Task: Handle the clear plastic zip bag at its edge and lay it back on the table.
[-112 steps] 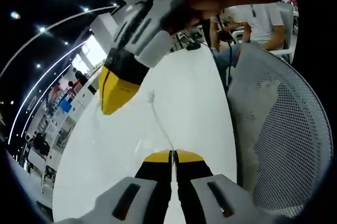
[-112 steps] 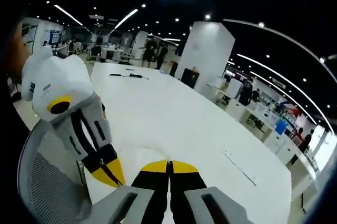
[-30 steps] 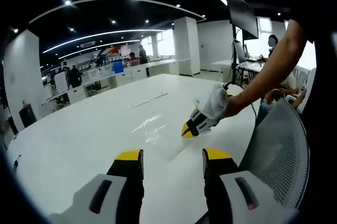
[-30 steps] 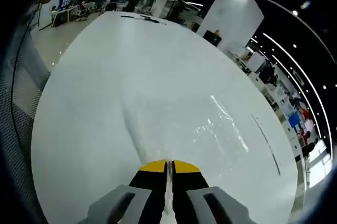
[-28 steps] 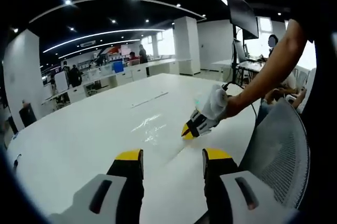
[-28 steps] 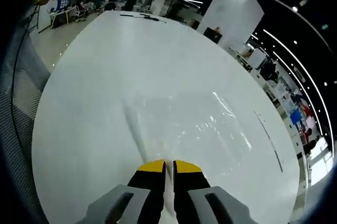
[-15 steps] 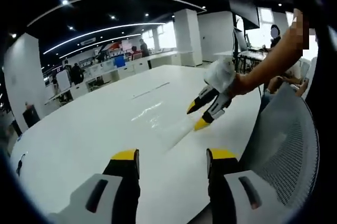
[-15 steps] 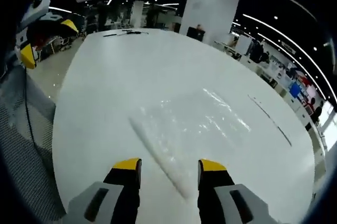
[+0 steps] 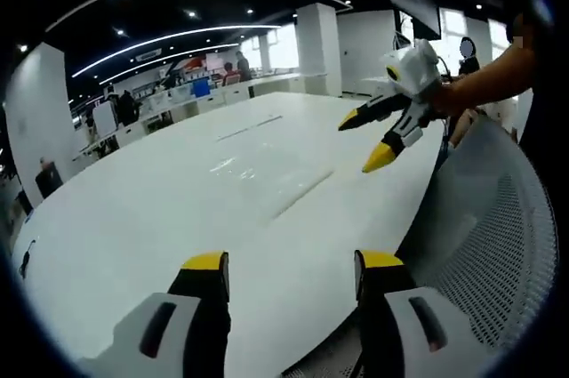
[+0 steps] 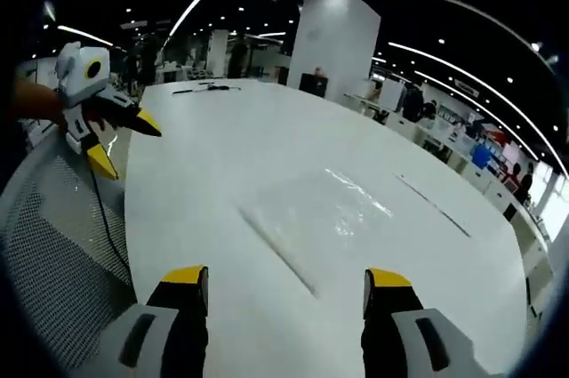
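Nearest in the right gripper view, the right tongs (image 10: pixel 286 282) stand spread wide and hold nothing. Just beyond their tips the clear plastic zip bag (image 10: pixel 313 216) lies flat on the white counter (image 10: pixel 222 147), its zip edge turned toward the tongs — the lay-down looks done, and the open stance suits a clean release. In the left gripper view the left tongs (image 9: pixel 282 264) are likewise spread and empty, with the zip bag (image 9: pixel 267 173) well ahead on the counter (image 9: pixel 133 209). The right tongs (image 9: pixel 366 140) hang open above the counter's edge, clear of the bag. A mesh chair back (image 9: pixel 480 245) sits beside the counter; farther off, desks and people — too small to detail.
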A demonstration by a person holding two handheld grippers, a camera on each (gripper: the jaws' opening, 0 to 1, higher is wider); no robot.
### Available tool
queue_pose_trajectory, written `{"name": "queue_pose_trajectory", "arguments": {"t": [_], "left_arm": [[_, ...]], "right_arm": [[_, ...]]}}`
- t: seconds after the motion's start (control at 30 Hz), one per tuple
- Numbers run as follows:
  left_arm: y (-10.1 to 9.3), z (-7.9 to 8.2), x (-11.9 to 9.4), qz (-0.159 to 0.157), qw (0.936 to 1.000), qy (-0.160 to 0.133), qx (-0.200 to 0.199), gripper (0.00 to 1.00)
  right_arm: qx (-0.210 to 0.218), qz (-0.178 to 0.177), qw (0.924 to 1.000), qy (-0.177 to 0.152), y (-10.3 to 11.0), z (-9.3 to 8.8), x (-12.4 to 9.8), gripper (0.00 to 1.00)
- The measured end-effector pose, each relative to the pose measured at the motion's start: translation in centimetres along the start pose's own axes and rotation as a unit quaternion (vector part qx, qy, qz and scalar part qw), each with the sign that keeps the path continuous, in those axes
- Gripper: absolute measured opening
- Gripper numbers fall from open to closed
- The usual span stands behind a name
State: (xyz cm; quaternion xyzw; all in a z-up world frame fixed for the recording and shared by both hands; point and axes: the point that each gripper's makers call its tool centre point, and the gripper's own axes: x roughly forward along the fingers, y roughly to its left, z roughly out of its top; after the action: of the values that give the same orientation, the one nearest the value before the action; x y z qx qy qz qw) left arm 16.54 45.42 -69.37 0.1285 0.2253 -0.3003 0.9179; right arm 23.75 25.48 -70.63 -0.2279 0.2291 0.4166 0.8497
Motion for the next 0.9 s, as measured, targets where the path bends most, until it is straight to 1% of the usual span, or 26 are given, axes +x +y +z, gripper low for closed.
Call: {"name": "queue_pose_trajectory", "arguments": {"t": [0.07,0.13,0.2,0.23,0.33,0.4,0.47,0.5,0.57,0.63,0.67,0.7,0.77,0.8,0.87,0.9], "left_arm": [[-0.1,-0.2,0.0,-0.001,1.0,0.0,-0.003,0.56],[0.0,-0.3,-0.1,0.0,0.9999,0.001,-0.011,0.55],[0.1,0.1,-0.1,0.001,0.9998,-0.007,-0.017,0.54],[0.1,0.4,-0.1,0.0,0.9997,-0.008,-0.023,0.54],[0.0,0.9,0.2,0.001,0.9998,-0.011,-0.019,0.55],[-0.3,1.3,0.4,-0.003,0.9994,-0.018,-0.029,0.57],[-0.4,1.4,0.7,-0.004,0.9991,-0.021,-0.038,0.63],[-0.6,1.3,0.9,-0.005,0.9991,-0.02,-0.037,0.66],[-0.8,1.2,1.0,-0.008,0.9993,-0.02,-0.03,0.69],[-0.7,1.2,1.0,-0.01,0.9992,-0.025,-0.03,0.73],[-0.7,1.4,1.0,-0.011,0.9986,-0.035,-0.038,0.76],[-0.6,1.4,1.0,-0.011,0.9984,-0.038,-0.041,0.79],[-0.5,1.2,1.2,-0.008,0.9984,-0.036,-0.043,0.86],[-0.5,1.2,1.2,-0.007,0.9985,-0.037,-0.041,0.88],[-0.5,1.5,1.2,-0.003,0.9985,-0.041,-0.035,0.89],[-0.5,1.8,1.2,-0.002,0.9981,-0.05,-0.037,0.91]], "right_arm": [[-0.005,0.002,1.0,0.002,0.2,-0.6,-1.0,0.76],[-0.006,-0.004,1.0,0.001,0.2,-1.2,-2.3,0.77],[0.027,-0.011,0.9995,-0.011,0.3,-1.4,-3.5,0.78],[0.03,-0.015,0.9994,-0.012,0.4,-1.8,-4.3,0.8],[0.028,-0.036,0.9989,-0.012,0.6,-2.8,-5.9,0.85],[0.05,-0.048,0.9975,-0.015,0.7,-3.4,-6.9,0.89],[0.051,-0.055,0.9971,-0.014,0.9,-3.7,-7.6,0.91],[0.056,-0.066,0.9961,-0.02,0.7,-3.8,-8.1,0.92],[0.074,-0.076,0.9937,-0.034,0.5,-4.1,-8.7,0.95],[0.081,-0.083,0.9925,-0.04,0.5,-4.4,-9.0,1.0],[0.081,-0.085,0.992,-0.045,0.6,-4.5,-9.1,0.99],[0.082,-0.085,0.992,-0.044,0.7,-4.7,-9.1,1.0],[0.093,-0.089,0.9904,-0.05,0.6,-4.7,-9.3,1.0],[0.098,-0.091,0.9893,-0.059,0.4,-4.4,-9.3,1.0],[0.095,-0.094,0.9892,-0.061,0.3,-4.3,-9.2,1.0],[0.094,-0.093,0.9893,-0.063,0.3,-4.3,-9.1,1.0]]}}
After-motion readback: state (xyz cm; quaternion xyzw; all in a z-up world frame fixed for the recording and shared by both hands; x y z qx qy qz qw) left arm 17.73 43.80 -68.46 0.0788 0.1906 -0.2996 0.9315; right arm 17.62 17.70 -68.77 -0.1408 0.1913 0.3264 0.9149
